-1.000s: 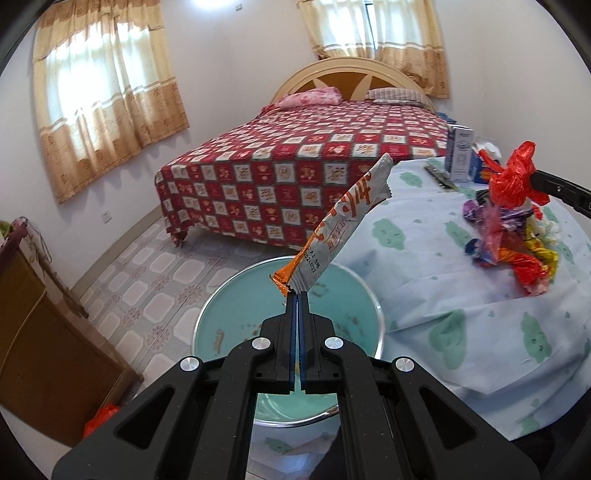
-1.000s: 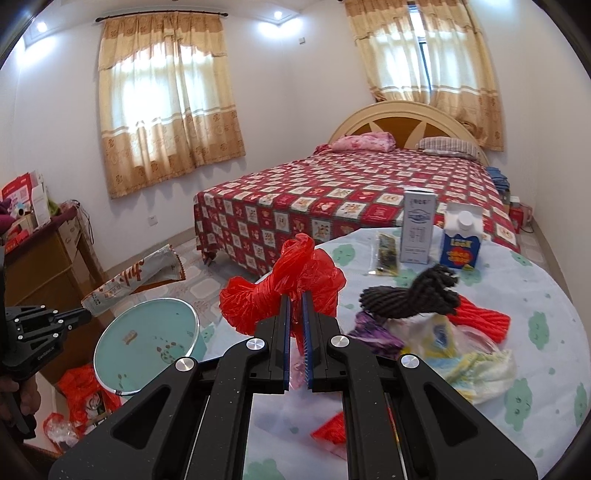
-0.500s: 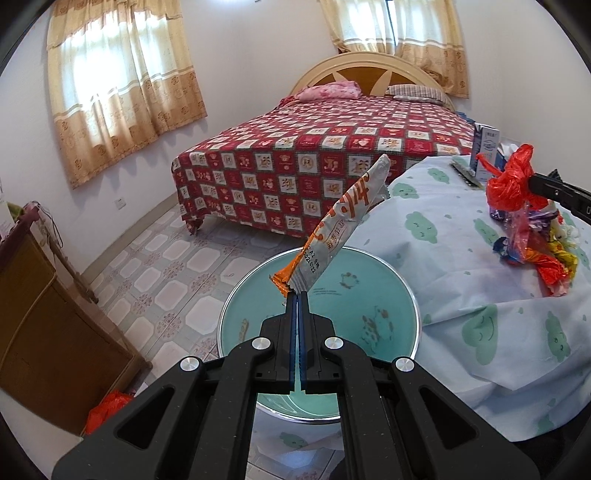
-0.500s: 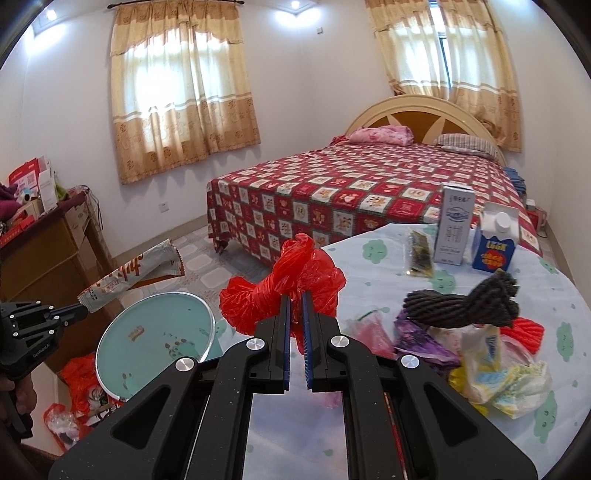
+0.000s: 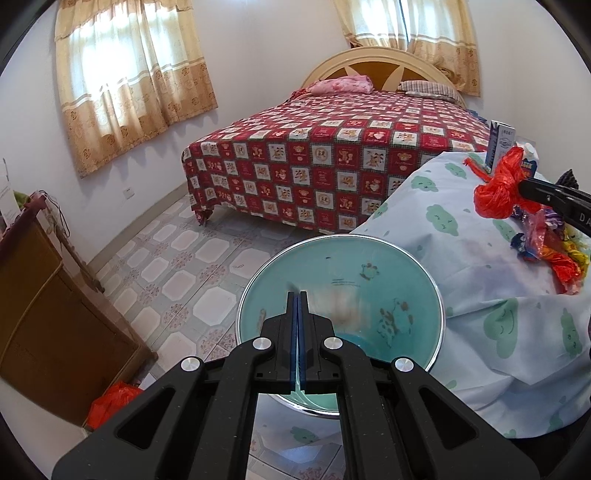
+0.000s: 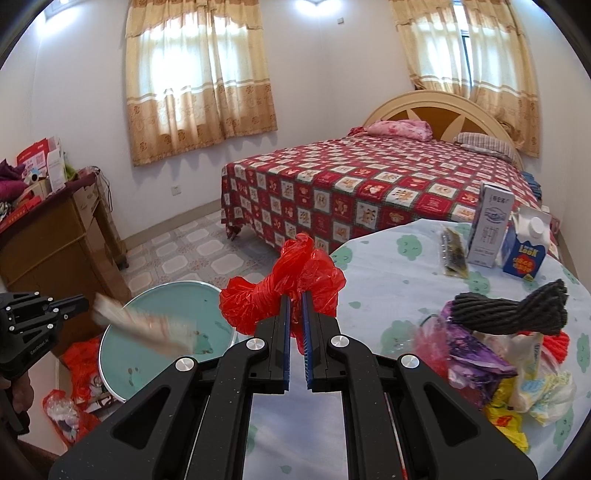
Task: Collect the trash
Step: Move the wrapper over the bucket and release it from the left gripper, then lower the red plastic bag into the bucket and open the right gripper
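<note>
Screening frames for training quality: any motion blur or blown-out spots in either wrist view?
Right wrist view: the wrapper over the teal basin is smeared by motion, the rest is sharp, and the ceiling light clips. Left wrist view: the same wrapper is a faint blurred ghost, and the window curtains are overexposed.

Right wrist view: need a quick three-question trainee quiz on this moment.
1. True or false: the right gripper is shut on the red plastic bag.
2. What lies on top of the trash heap on the cloth-covered table? A) a black rope bundle B) a pillow C) a shoe
3. What is between the jaws of the left gripper?

Key: 1 true. 2 A. 3 nothing: the jaws are shut and empty, and a blurred snack wrapper shows over the teal basin.
</note>
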Demonstrator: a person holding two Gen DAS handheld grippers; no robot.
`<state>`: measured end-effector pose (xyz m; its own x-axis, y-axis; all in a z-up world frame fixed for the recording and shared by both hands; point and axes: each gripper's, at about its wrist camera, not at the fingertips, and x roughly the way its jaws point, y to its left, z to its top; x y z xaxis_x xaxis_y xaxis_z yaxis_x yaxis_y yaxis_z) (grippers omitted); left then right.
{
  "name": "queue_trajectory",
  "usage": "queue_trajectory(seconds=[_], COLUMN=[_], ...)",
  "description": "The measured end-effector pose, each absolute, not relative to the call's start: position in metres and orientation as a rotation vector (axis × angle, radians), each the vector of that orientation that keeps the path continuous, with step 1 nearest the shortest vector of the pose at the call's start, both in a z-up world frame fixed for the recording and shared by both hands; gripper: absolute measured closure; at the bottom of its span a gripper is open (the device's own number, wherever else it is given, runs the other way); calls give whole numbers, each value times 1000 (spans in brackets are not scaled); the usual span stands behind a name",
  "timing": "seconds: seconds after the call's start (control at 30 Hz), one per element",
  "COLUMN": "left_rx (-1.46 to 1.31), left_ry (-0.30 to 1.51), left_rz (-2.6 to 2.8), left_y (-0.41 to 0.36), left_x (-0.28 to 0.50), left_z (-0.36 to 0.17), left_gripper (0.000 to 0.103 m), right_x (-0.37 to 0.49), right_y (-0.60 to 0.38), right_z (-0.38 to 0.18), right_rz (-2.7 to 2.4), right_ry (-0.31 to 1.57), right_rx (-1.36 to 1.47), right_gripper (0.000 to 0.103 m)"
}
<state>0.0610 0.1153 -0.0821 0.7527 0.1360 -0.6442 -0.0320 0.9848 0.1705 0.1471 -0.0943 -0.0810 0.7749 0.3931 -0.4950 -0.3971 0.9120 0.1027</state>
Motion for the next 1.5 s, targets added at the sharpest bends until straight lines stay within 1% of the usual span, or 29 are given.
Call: queue_trajectory(seconds=[0.33, 0.43, 0.63, 0.73, 0.8, 0.83, 0.87, 1.0, 1.03, 1.13, 1.2, 1.23, 1.27, 1.3, 1.33, 1.37, 1.5], left_rx=[138, 118, 108, 107, 105, 103, 101, 99, 99, 99, 97, 98, 97, 95, 93, 91, 88], left_ry=[724, 728, 726, 717, 715, 715, 713, 708, 708, 706, 705, 699, 699, 701, 701, 699, 706], left_rz=[104, 110, 116, 131, 131, 132, 135, 141, 143, 149, 156, 164, 163, 163, 165, 170, 174], left_y=[122, 126, 131, 133, 133, 134, 134, 136, 135, 137, 139, 139, 140, 140, 141, 142, 144], left_x=[64, 64, 64, 64, 63, 63, 63, 64, 63, 64, 63, 63, 62, 63, 63, 62, 63], left_z=[-87, -86, -84, -83, -83, -82, -82, -80, -80, -79, -79, -78, -78, -78, -78, -78, -79], left_gripper=[103, 99, 98, 74, 72, 71, 67, 63, 59, 56, 45, 42, 41, 41, 38, 34, 33], right_x=[148, 148, 148, 148, 148, 148, 147, 146, 146, 145, 145, 145, 144, 145, 145, 145, 145], right_y=[-69, -62, -50, -45, -42, -40, -38, -32, -30, -25, -21, -20, -19, -18, -18, -18, -18], right_z=[-89, -90, -90, -90, -91, -91, -91, -92, -92, -93, -95, -96, -96, -97, -99, -99, -100], right_rz=[465, 476, 498, 509, 515, 519, 521, 535, 538, 554, 570, 577, 583, 596, 601, 600, 593], right_ry=[556, 559, 564, 566, 567, 567, 567, 570, 571, 575, 583, 578, 577, 583, 586, 587, 598], right_rx=[-38, -47, -65, -73, -78, -81, -84, -92, -93, -100, -108, -106, -102, -95, -91, -93, -92], right_gripper=[96, 96, 96, 96, 96, 96, 96, 96, 96, 96, 95, 89, 81, 58, 50, 50, 50])
